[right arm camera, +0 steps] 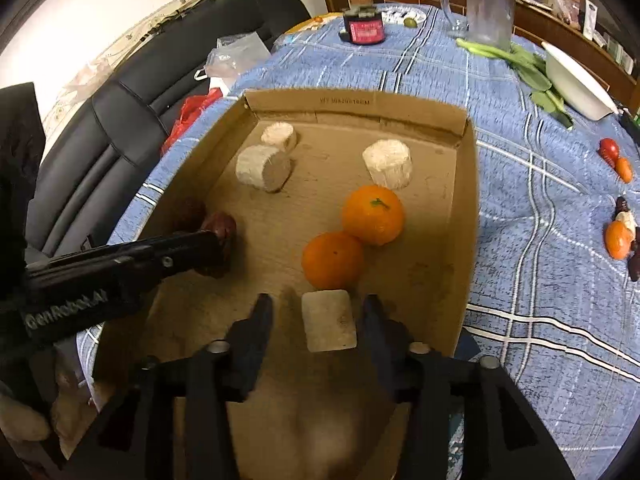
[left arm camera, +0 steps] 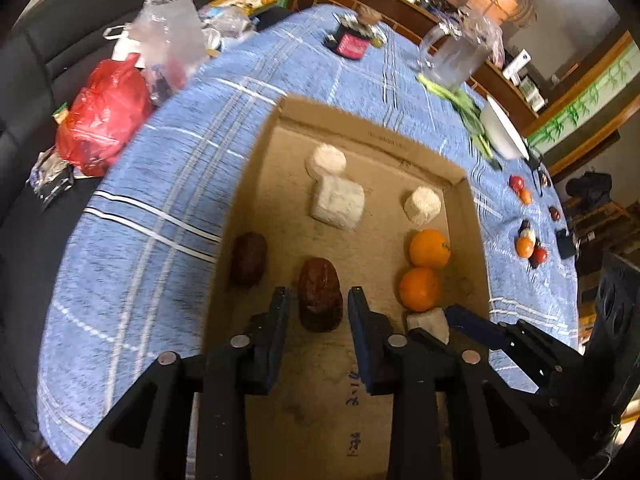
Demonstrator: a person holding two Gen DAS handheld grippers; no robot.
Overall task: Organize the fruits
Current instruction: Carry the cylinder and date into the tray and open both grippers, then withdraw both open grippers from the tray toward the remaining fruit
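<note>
1. A table under a blue plaid cloth (right arm camera: pixel 520 208) fills most of both views, with a black sofa (right arm camera: pixel 132 92) along its far-left side.
2. An open cardboard box (right arm camera: pixel 466 216) sits in the middle of the cloth and holds the sorted fruit in loose groups.
3. The left gripper (left arm camera: pixel 318 300) reaches into the near-left part of the box; its jaws stand a little apart on either side of a dark red date (left arm camera: pixel 320 300), and I cannot tell whether the pads press on it.
4. The right gripper (right arm camera: pixel 316 320) points down at the near-right part of the box, jaws spread wide — a pale whitish block (right arm camera: pixel 329 326) lies on the floor between them, clear of both pads.
5. A clear glass jug (right arm camera: pixel 486 4) stands at the far edge of the table, with a white bowl (right arm camera: pixel 576 80) and green leafy stalks (right arm camera: pixel 532 68) to its right.
6. Two oranges (right arm camera: pixel 372 214) lie touching each other just beyond the pale block.
7. Three more pale blocks (right arm camera: pixel 387 162) sit at the far end of the box — two together on the left, one on the right.
8. A second date (left arm camera: pixel 249 258) lies by the left wall.
9. Loose small fruit (right arm camera: pixel 618 238) remains on the cloth, far right of the box.
</note>
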